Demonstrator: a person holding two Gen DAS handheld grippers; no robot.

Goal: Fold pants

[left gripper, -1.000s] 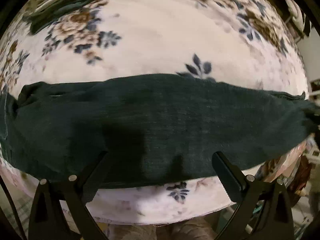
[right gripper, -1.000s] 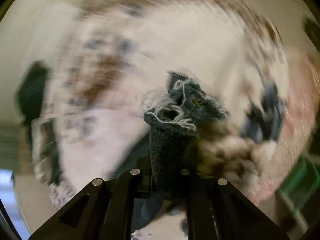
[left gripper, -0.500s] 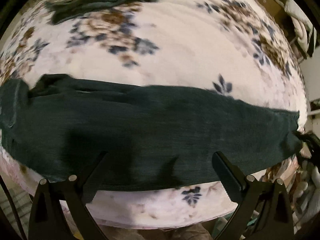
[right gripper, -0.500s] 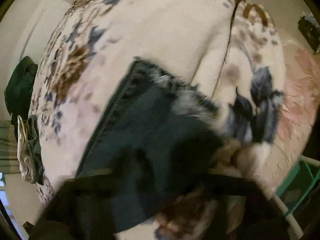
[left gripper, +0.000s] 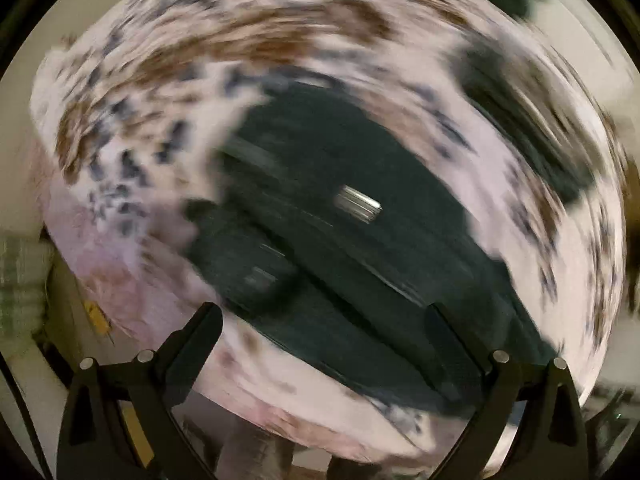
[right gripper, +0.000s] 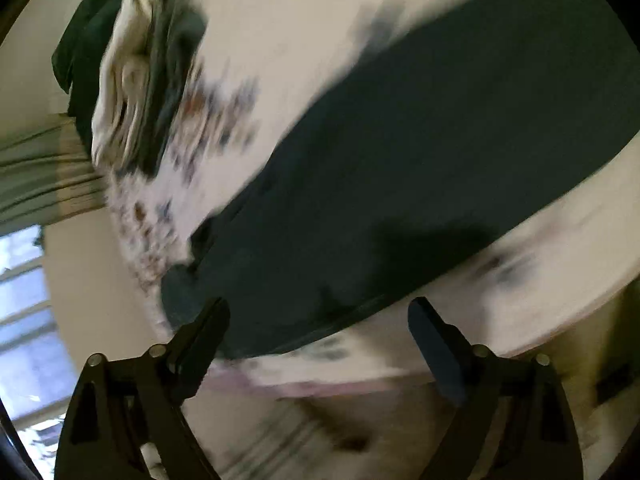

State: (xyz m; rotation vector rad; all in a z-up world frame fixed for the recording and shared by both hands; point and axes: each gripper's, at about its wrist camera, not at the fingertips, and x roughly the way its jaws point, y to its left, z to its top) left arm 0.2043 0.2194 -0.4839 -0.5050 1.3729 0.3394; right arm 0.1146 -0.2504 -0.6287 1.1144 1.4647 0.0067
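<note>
Both views blurred. My left tool (left gripper: 320,320) spread apart, empty, above dark pants (left gripper: 360,240) lying flat on floral bed cover (left gripper: 500,184) (metal button visible). My right tool (right gripper: 318,316) spread apart, empty, over pants (right gripper: 420,184); clothes pile (right gripper: 132,72) at far corner.

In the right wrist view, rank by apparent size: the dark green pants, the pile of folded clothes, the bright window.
1. Dark green pants, clearly largest.
2. Pile of folded cream and green clothes.
3. Bright window, cut by the frame edge, so its rank against the pile is unsure.
</note>
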